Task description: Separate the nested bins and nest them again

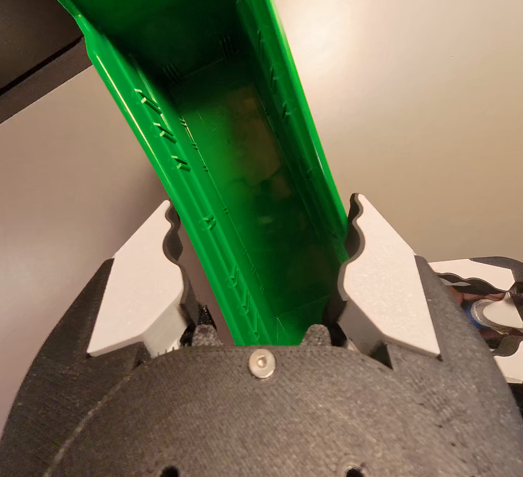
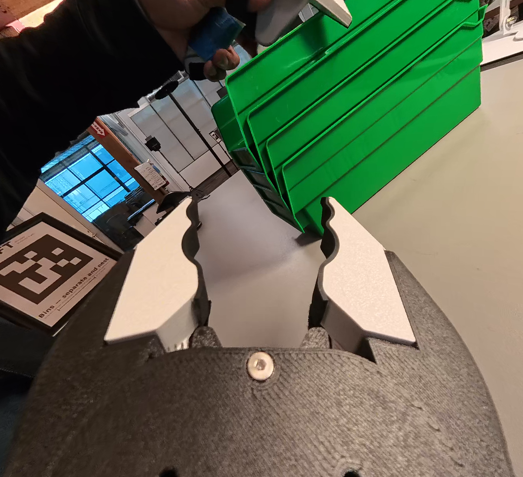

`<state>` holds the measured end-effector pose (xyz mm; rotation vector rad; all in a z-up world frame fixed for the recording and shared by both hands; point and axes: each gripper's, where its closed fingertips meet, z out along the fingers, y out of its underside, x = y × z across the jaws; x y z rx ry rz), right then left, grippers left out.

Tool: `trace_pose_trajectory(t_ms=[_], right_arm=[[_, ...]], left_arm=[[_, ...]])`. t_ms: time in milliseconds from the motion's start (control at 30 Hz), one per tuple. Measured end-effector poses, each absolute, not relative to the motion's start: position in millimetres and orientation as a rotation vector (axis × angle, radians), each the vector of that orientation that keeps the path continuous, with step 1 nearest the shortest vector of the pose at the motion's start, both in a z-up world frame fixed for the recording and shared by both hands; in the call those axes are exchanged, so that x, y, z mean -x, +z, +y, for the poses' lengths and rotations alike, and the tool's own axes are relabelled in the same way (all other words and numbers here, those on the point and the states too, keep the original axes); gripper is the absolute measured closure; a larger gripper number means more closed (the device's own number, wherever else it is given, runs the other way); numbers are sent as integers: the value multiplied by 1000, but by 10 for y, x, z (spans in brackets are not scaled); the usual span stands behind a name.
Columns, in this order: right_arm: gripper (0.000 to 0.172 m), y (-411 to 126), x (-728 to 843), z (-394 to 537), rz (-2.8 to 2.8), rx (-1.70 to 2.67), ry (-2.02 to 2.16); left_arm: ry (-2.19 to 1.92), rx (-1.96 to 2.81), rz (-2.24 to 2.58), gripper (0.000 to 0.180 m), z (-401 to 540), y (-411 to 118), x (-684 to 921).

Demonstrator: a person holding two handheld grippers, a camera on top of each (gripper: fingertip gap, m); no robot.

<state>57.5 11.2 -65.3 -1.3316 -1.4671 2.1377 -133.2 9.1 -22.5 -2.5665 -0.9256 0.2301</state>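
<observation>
A stack of four nested green plastic bins point(image 2: 368, 123) stands on the pale grey desk point(image 2: 424, 265), just ahead of the right hand-held gripper point(image 2: 259, 236), whose white fingers gape with nothing between them. The left hand-held gripper point(image 1: 260, 236) straddles the top bin point(image 1: 226, 152); its right pad touches the bin's wall, its left pad stands clear, so nothing is gripped. The bins look light, stiff, smooth and probably slippery. The thin raised rims seem the best places to grip.
</observation>
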Motion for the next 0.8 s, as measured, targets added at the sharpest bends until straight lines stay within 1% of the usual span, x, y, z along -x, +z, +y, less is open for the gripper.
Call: trace_pose_trajectory(t_ms=[367,400,500,700,800], right_arm=[[84,-614,-602,124,-1445,1314,2182],[84,-612,-604,124,-1444,1312,2183],[84,-607,-608,125,-1442,1309,2185],[84,-605,-611,119,-1444,1305,2188],[84,-604,-615,115,-1446,1302,2187]], left_arm=[[242,2575,-919,72,80,-146,1280],[248,2580,-915,72,75,-148,1275],[249,2595,-915,61,57,-171,1241],[272,2596,-918,55,37,-204,1214],[256,2614,-923,49,9,-277,1193]])
